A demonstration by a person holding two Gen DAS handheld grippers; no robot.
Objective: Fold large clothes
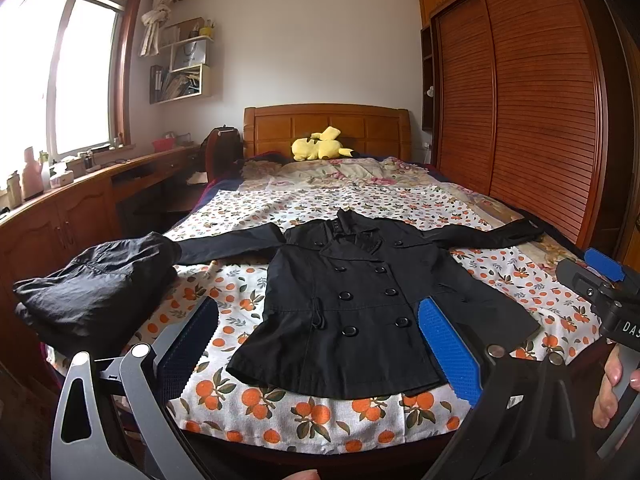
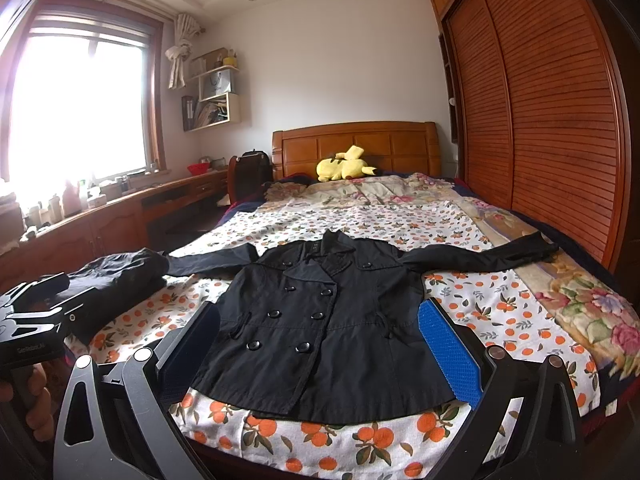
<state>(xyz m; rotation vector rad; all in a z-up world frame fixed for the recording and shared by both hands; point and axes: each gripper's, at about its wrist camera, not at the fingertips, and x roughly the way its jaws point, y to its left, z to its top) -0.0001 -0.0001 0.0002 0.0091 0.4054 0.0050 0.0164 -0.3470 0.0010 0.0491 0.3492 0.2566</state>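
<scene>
On the bed (image 1: pixel 400 420), near its foot edge, a black coat (image 1: pixel 352 300) lies flat, sleeves spread. Left gripper (image 1: pixel 320 344) and right gripper (image 2: pixel 320 348) hover above, fingers wide, holding nothing.

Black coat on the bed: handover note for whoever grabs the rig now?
Left tool: open, holding nothing, hovering over the near edge of the bed.
Right tool: open, holding nothing, at the same edge, level with the coat's hem.
Black coat: flat on the orange-print sheet, front up, buttoned, both sleeves spread out to the sides.
Dark bundle: another dark garment at the coat's left, near the left sleeve end; cannot tell if it is properly folded.
Done: coat laid out.
Left: every fold on the coat. Probably sleeves in first, then the body.
</scene>
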